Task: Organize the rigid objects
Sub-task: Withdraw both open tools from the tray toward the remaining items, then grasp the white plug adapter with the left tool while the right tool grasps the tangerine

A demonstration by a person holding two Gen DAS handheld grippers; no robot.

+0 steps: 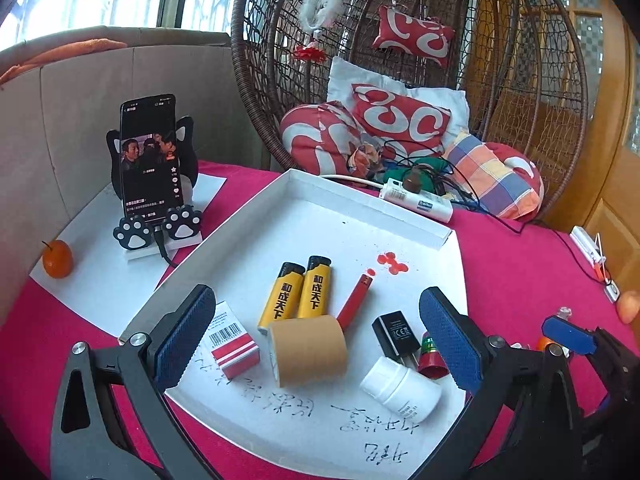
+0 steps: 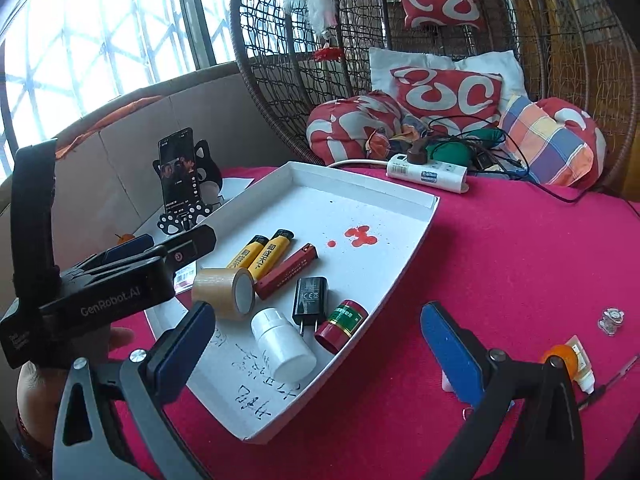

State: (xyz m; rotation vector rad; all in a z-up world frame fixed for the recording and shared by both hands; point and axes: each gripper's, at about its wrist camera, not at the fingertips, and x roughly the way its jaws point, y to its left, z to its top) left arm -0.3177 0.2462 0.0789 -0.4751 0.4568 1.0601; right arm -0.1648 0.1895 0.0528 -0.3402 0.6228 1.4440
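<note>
A white tray (image 1: 320, 208) on the red cloth holds two yellow lighters (image 1: 298, 294), a red lighter (image 1: 354, 300), a brown tape roll (image 1: 308, 350), a red-and-white box (image 1: 234, 348), a black charger (image 1: 394, 334), a white bottle (image 1: 400, 388) and a red jar (image 1: 430, 354). My left gripper (image 1: 316, 294) stands open above the tray's near end, touching nothing. My right gripper (image 2: 318, 308) is open too, spanning the tray's right rim (image 2: 400, 264) with nothing between its pads. On the cloth to its right lie an orange-capped bottle (image 2: 568, 360) and a small clear piece (image 2: 610, 320).
A phone on a cat-shaped stand (image 1: 150, 160) and an orange fruit (image 1: 58, 258) sit on white paper left of the tray. A power strip (image 1: 416, 198) with cables lies behind it, in front of a wicker chair (image 1: 520, 80) full of cushions. A hand (image 2: 36, 384) holds the left gripper.
</note>
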